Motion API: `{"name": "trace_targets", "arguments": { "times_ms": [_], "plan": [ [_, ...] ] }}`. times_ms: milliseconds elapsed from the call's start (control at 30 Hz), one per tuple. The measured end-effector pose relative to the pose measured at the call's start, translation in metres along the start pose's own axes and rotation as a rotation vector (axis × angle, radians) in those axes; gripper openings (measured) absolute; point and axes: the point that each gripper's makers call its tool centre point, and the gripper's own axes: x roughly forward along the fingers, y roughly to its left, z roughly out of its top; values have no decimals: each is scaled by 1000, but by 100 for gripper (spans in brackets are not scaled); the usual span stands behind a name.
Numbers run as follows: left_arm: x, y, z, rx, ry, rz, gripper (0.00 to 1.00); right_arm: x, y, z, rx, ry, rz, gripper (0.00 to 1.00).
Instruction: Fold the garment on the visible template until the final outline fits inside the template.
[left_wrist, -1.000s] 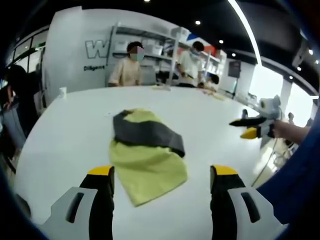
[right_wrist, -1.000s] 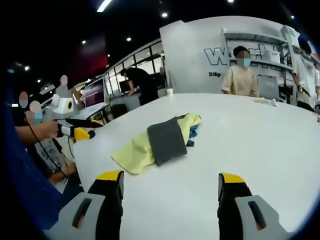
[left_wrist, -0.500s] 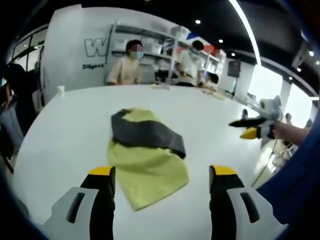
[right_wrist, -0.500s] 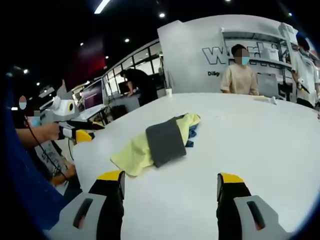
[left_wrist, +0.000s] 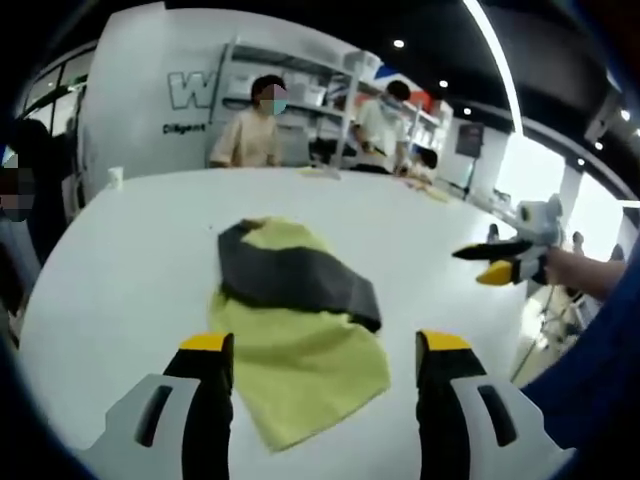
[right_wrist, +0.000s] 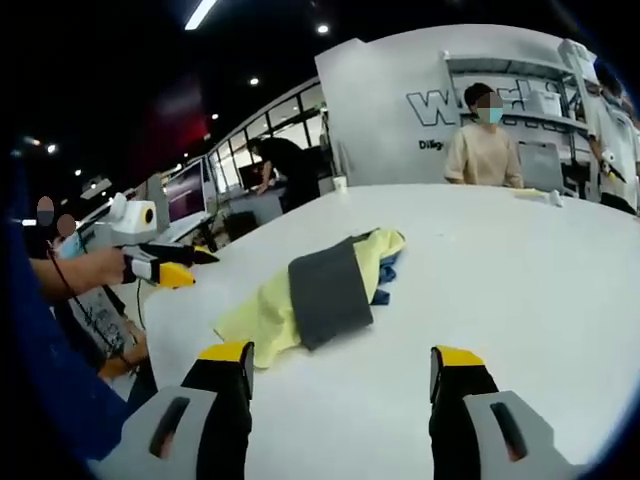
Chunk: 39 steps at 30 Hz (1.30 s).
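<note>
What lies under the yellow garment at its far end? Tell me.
In the right gripper view a bit of blue cloth peeks out beneath the yellow garment, beside the grey band. How far it runs underneath is covered.

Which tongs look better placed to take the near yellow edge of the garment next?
Probably the left tongs: the yellow-and-grey garment lies between their open jaws on the white table. The right tongs, also open, see it farther ahead and off to the side.

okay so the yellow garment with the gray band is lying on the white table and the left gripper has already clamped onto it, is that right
Not quite. The left gripper has not clamped it: the left gripper view shows its jaws open, above the yellow garment, holding nothing. The rest stands: the garment, with its gray band, lies on the white table.
</note>
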Motion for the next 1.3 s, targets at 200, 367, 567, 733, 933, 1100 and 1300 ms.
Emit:
{"name": "trace_targets", "arguments": {
  "times_ms": [200,367,567,733,933,1100,1300],
  "plan": [
    [17,9,8,-4,0,-9,68,18,-4,9,5,-10,13,69],
    [36,22,19,-3,-5,-10,66,39,-3,19,-6,-14,35,67],
    [59,39,33,-4,-13,-10,64,62,-7,31,-7,-21,47,65],
    [77,50,41,0,-8,-16,64,83,-13,40,24,-34,53,63],
    [90,63,43,-3,-1,-13,63,96,-19,43,45,-31,59,61],
    [110,80,49,-19,3,-5,61,109,-26,46,63,-36,61,57],
    [127,95,58,-31,-2,-5,61,123,-30,48,78,-30,62,57]
  ]
}}
